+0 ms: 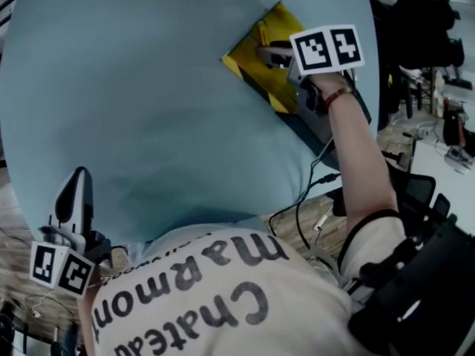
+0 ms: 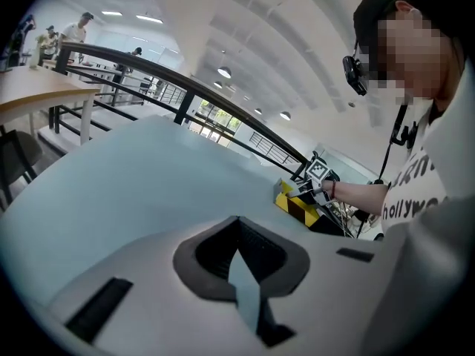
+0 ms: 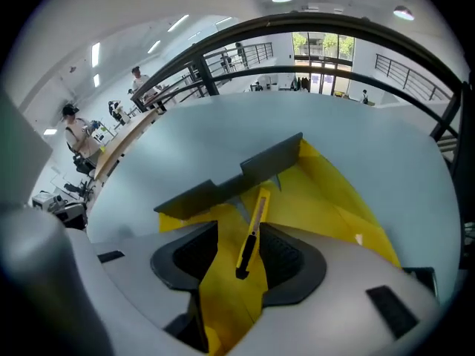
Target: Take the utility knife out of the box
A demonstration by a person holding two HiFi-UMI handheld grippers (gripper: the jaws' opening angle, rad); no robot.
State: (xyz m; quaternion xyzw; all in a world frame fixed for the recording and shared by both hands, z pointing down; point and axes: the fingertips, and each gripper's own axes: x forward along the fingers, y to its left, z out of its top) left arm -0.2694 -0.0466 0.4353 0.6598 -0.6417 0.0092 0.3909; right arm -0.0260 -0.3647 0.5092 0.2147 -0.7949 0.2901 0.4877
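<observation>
The utility knife (image 3: 251,236), yellow with a black end, lies on the floor of the open yellow box (image 3: 326,199), its black end nearest the camera in the right gripper view, where it shows lengthwise in the gap between the two dark pads of the right tongs (image 3: 239,264); those tongs stand wide, their pads on either side of the knife and not pressing on it, so nothing is held yet. A dark grey flap (image 3: 237,173) stands up at the far end of the box, just beyond the knife's yellow tip. In the head view the right tongs (image 1: 266,53) point steeply down into the box (image 1: 256,39), whose outer wall carries black and yellow stripes, and the knife itself is hidden there behind the tongs and their marker cube; the right hand (image 1: 325,95), with a red band on the wrist, grips the handle behind it. The box sits near the far right edge of a round, pale blue surface (image 1: 148,110). The left tongs (image 1: 76,191) hover at the near left edge of that surface, well apart from the box, beside the person's printed T-shirt (image 1: 215,295); in the left gripper view these tongs (image 2: 246,277) show only a narrow slit between their pads, with nothing in it but the blue surface (image 2: 133,169) beyond, and the box (image 2: 297,205) far off at the right
</observation>
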